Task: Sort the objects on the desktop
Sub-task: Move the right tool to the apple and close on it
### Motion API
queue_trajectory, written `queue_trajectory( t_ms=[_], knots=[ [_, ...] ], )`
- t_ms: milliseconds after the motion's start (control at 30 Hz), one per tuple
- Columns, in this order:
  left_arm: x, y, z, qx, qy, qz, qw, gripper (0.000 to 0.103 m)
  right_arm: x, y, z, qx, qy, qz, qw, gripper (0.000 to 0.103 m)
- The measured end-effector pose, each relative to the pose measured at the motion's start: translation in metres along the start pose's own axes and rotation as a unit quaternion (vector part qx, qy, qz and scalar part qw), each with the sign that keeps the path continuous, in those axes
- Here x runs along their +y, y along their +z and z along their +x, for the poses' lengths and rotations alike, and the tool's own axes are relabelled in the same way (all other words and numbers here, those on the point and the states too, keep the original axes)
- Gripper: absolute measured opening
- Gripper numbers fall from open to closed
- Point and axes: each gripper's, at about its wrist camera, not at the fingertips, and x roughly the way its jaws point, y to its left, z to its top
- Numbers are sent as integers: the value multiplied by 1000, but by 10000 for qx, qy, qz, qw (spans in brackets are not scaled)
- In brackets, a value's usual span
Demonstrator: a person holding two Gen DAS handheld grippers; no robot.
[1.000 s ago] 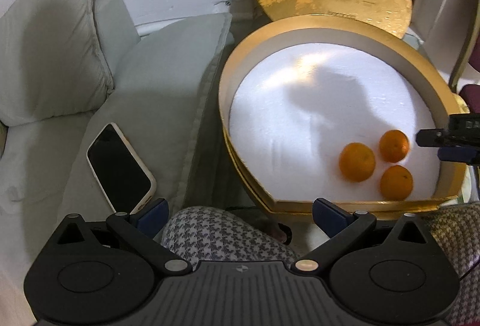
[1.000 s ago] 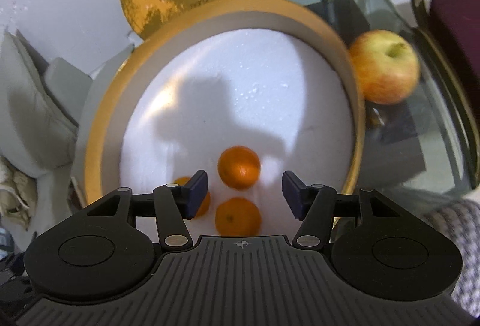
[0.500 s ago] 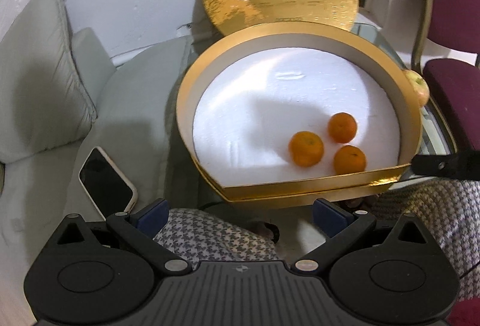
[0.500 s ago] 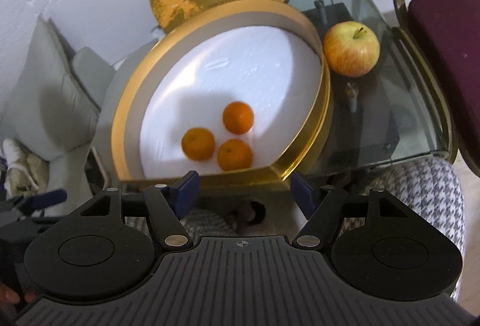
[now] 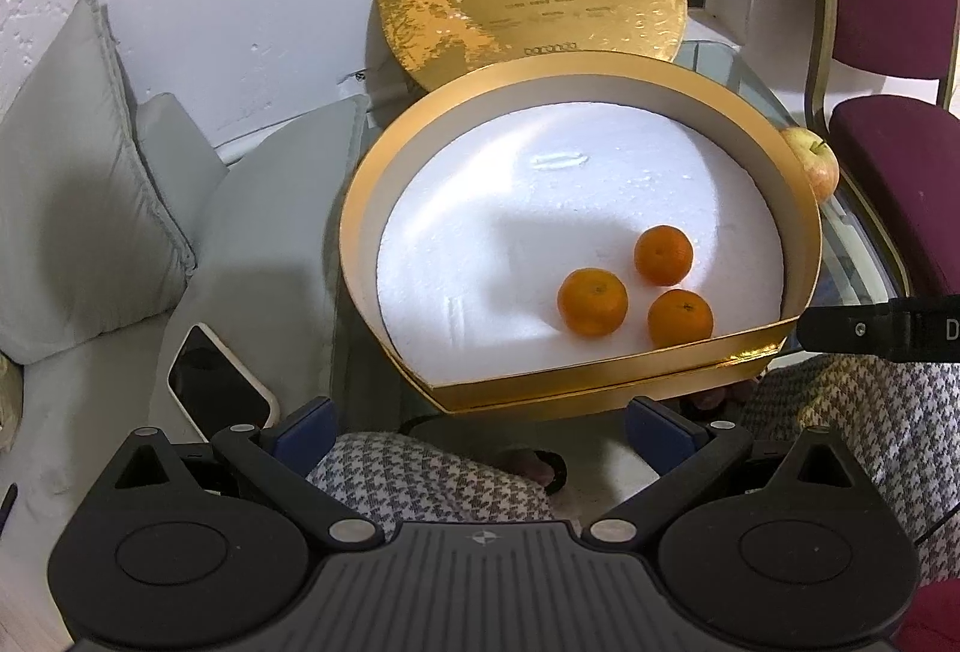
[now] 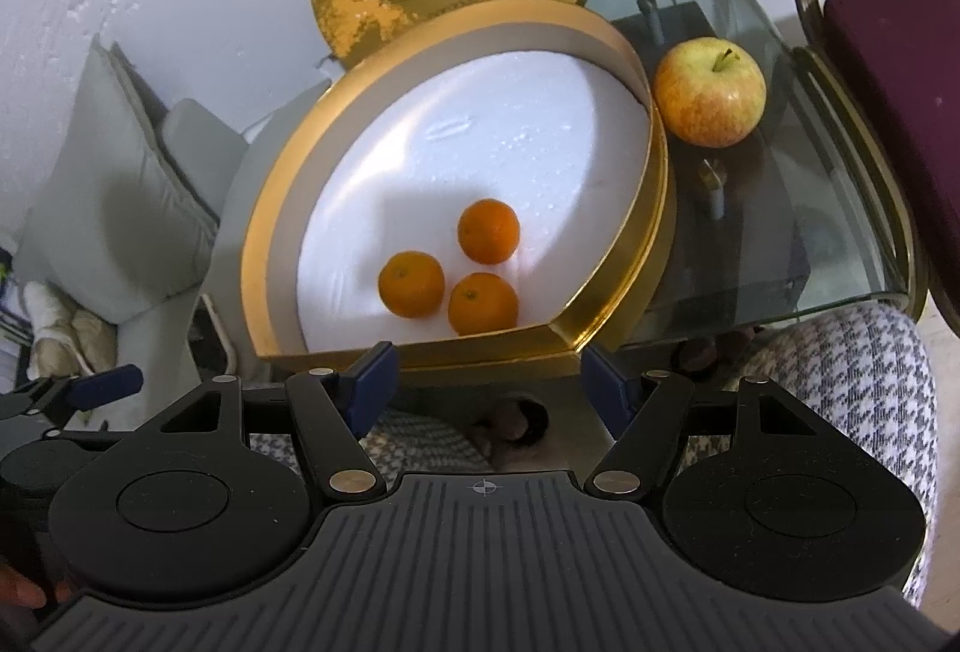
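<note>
Three small glossy oranges (image 6: 447, 268) clustered on white foam in gold box (image 6: 654, 184), both grippers (image 5: 480, 427) (image 6: 486, 370) spread empty

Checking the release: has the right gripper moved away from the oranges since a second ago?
Yes. The right gripper has backed out of the gold box; its open fingers now sit outside the near wall, short of the three oranges.

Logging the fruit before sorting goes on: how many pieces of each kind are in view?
Oranges: 3, in the box
Apple: 1, on the glass table
Total: 4
</note>
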Motion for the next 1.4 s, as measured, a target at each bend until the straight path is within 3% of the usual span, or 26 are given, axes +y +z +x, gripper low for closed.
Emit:
queue_trajectory(
  t_ms=[667,767,967,1167,1400],
  knots=[
    [-16,6,7,95,-46,371,9993,102,-22,3,-2,-43,14,360,9993,74],
    [-18,7,8,114,-39,394,9992,102,-26,3,-3,-87,8,434,9990,86],
    [-23,11,14,168,-58,473,9987,102,-40,8,-3,-178,-2,663,9976,88],
    [-27,23,24,204,-64,513,9985,102,-61,25,-2,-338,-70,1035,9940,88],
    [-23,41,37,187,-89,368,9991,102,-86,67,6,-750,-430,1383,9866,88]
  ],
)
